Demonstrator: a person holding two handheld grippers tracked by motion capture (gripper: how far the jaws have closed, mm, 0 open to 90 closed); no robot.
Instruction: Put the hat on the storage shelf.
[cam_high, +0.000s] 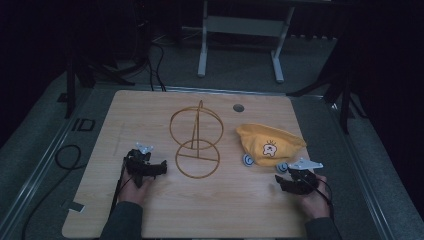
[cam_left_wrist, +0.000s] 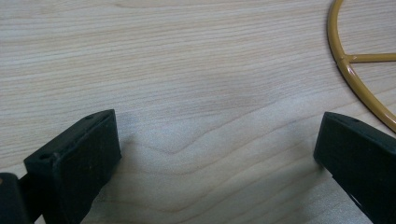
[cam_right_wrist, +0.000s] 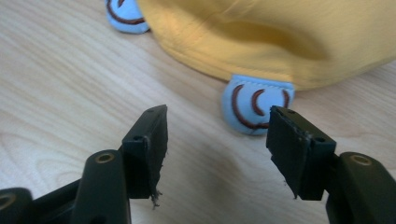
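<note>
Yellow cloth hat (cam_high: 269, 143), soft, light and floppy, lies on the wooden table (cam_high: 150, 210) right of a wire stand (cam_high: 196, 140); right gripper (cam_right_wrist: 217, 128), jaws spread and empty, faces 1 blue ear tab (cam_right_wrist: 256, 102), likely the easiest pinch point; left gripper (cam_left_wrist: 217, 149) rests spread wide.

**Where things sit on your worktop**

On the worktop (cam_high: 150, 210), the wire stand (cam_high: 196, 142) stands at the middle, the cap (cam_high: 270, 143) lies just to its right — apart from it. Your left claw (cam_high: 159, 169) rests left of the stand's base ring; your right claw (cam_high: 281, 181) sits before the cap, near its closer ear flap (cam_right_wrist: 254, 103).
</note>
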